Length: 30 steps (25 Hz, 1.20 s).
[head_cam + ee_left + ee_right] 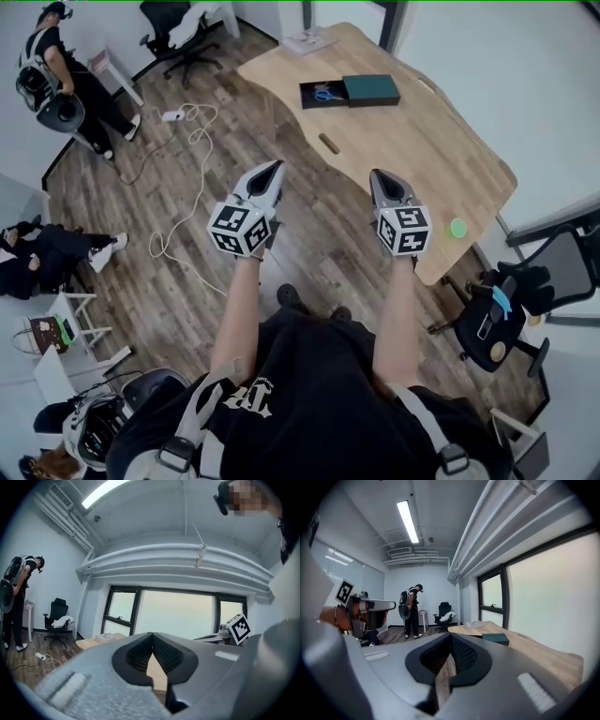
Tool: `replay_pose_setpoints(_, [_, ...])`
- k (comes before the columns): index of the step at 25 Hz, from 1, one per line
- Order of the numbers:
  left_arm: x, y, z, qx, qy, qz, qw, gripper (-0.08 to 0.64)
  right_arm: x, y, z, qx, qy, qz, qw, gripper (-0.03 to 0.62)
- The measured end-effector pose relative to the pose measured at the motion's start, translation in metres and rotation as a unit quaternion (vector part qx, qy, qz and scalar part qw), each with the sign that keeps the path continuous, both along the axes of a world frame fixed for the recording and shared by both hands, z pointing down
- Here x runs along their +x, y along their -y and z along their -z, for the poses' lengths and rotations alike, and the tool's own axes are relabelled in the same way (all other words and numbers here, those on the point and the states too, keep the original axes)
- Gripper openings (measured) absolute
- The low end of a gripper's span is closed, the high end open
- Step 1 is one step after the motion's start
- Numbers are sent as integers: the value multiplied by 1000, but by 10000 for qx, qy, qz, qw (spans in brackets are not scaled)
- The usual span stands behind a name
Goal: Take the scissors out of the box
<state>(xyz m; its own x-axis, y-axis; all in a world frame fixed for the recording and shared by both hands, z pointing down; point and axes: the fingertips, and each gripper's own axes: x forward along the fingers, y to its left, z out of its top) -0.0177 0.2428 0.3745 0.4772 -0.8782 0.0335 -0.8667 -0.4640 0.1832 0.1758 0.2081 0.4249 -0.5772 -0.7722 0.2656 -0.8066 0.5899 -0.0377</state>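
Left claw: your left gripper [272,174] is clenched on nothing, its jaws meeting at the tips.
Right claw: your right gripper [382,178] is also clenched and empty, hanging by the near edge of the table [412,150].
Scissors: the scissors [325,94] lie in the open black box [307,97] on the far part of the table, well apart from both claws, with the green lid [372,89] just beside it.
Risk, jaws: if you arrive with the jaws together, you jab the handles or shove the box.
Risk, box: it looks light and may slide or lift unless your other claw steadies it.
Risk, grip: the scissors lie flat, so your pads may slip, or catch one loop and let the blades swing.
Risk, reach: leaning in, your right arm may knock the small green object [457,227] off the edge. The cable [192,122] on the floor may catch your foot.
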Motion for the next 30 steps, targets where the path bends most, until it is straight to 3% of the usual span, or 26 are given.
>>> replay_pose_setpoints(15, [-103,13,-17,-108,-360,111,9992,0,-99,15,-7,-160,-63,65,9998,5])
replay_pose_setpoints(22, [-122,20,-29,-220,-395,94,9989,0,-114,22,-13,-168,-32,27,9998,5])
replay_pose_setpoints(30, [-128,55,-31,-233,-290,300,9989,0,-125,70,-18,-204,77,272,9994,5])
